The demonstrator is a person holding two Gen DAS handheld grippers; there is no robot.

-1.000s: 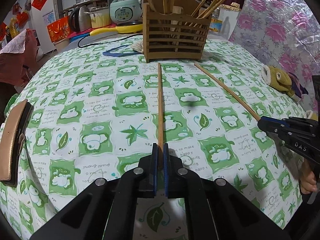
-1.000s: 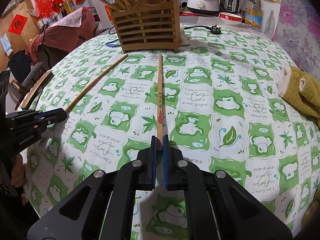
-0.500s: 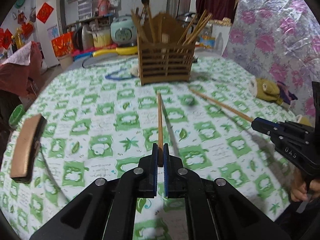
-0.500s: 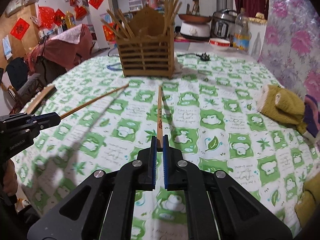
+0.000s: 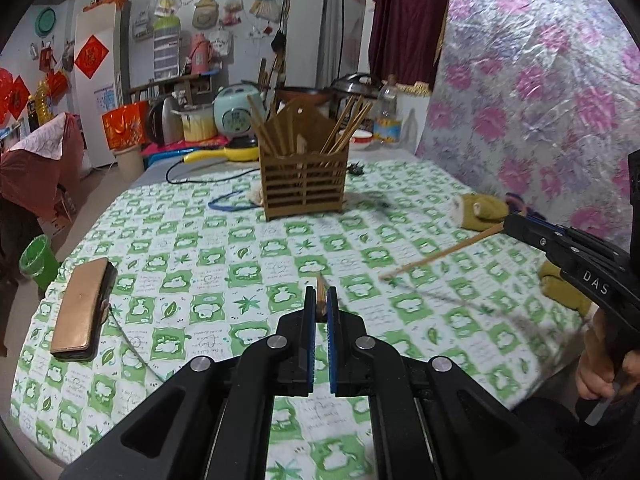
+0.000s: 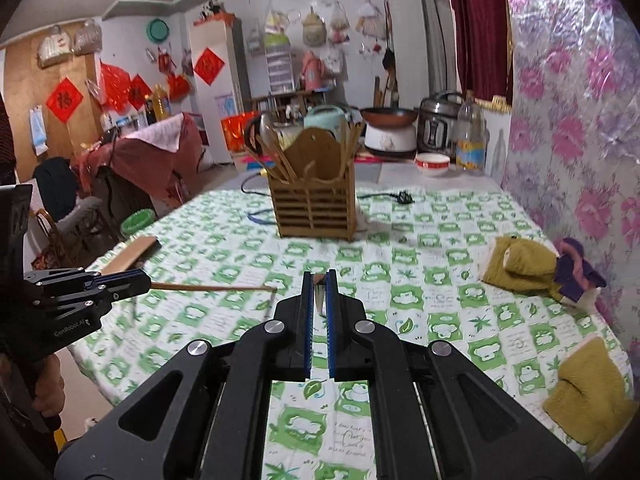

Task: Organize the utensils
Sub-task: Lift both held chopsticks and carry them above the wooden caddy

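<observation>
A slatted wooden utensil holder (image 5: 303,184) with several chopsticks in it stands at the far middle of the table; it also shows in the right wrist view (image 6: 317,204). My left gripper (image 5: 319,304) is shut on a wooden chopstick (image 5: 320,294), held above the table and pointing forward, seen almost end-on. From the right wrist view the same gripper (image 6: 136,282) holds that chopstick (image 6: 212,288) level. My right gripper (image 6: 319,292) is shut on a second chopstick (image 6: 319,279), also end-on. In the left wrist view the right gripper (image 5: 510,222) holds this chopstick (image 5: 440,256).
A brown wallet-like case (image 5: 82,308) lies at the table's left edge. Olive cloth mitts (image 6: 520,266) lie on the right side, another (image 6: 588,396) near the front right. A blue cord (image 5: 228,200) and a black cable (image 6: 384,196) lie near the holder. Kitchen appliances (image 6: 390,136) stand behind.
Both grippers have lifted their chopsticks off the tablecloth and raised them. The chopsticks now point forward in the air, and the holder looks farther away.
</observation>
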